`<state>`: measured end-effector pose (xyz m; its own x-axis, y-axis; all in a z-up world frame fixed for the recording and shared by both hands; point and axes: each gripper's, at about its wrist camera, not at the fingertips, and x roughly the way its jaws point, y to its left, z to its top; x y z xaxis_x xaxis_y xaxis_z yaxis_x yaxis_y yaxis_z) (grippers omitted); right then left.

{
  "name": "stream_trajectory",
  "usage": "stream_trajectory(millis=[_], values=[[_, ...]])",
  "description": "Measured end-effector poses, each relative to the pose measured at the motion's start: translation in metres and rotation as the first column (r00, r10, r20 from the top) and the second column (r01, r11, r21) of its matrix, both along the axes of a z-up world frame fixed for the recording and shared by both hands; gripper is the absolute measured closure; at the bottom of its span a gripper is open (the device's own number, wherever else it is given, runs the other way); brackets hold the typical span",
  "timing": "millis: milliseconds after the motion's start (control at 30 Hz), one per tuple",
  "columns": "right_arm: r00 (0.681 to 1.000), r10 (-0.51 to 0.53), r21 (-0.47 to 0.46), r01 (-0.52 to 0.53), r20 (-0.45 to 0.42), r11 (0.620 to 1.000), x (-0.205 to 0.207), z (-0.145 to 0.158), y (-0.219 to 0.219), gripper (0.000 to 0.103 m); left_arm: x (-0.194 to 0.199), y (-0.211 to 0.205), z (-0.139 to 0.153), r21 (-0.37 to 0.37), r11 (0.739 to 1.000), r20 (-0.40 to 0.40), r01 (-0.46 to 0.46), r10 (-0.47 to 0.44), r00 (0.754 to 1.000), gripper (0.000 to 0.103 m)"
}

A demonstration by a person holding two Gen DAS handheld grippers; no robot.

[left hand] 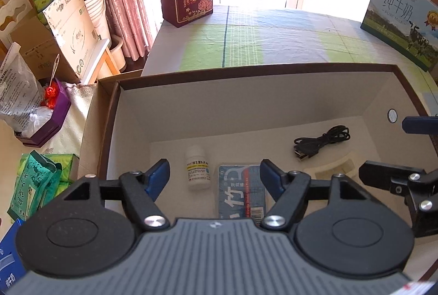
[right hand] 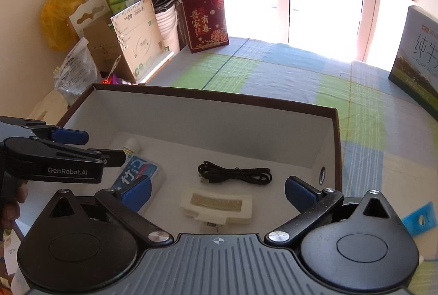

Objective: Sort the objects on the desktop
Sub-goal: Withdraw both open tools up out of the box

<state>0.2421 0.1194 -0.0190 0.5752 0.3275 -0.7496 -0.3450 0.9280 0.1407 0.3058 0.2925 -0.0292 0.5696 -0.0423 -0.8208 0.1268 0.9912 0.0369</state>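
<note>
Brown box (left hand: 273, 67) with bottle (left hand: 198, 171), cable (right hand: 235, 175); left claw (left hand: 216, 174), right claw (right hand: 219, 191) both parted, empty.

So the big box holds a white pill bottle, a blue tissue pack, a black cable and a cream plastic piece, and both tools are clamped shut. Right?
Not quite. The box does hold the pill bottle, tissue pack, cable and cream piece, but both the left tool and the right tool are open and hold nothing, as each wrist view shows.
</note>
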Motion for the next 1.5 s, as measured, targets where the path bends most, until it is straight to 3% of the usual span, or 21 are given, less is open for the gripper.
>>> stream_trajectory(millis=[400,667,1500], values=[[0.999,-0.012,0.0,0.012,0.039,1.0,-0.047,0.015,-0.015,0.002,-0.062,-0.001,0.039,-0.034,0.999,0.067,-0.014,0.016,0.998,0.023],[0.999,-0.009,0.01,0.008,0.048,1.0,-0.078,0.023,-0.029,0.002,-0.1,-0.01,0.057,-0.057,0.998,0.1,-0.024,0.03,0.995,0.022],[0.995,0.094,0.009,-0.094,0.027,0.996,-0.141,0.017,-0.062,0.002,-0.184,-0.049,0.044,-0.063,0.991,0.047,-0.119,0.122,0.991,0.019]])
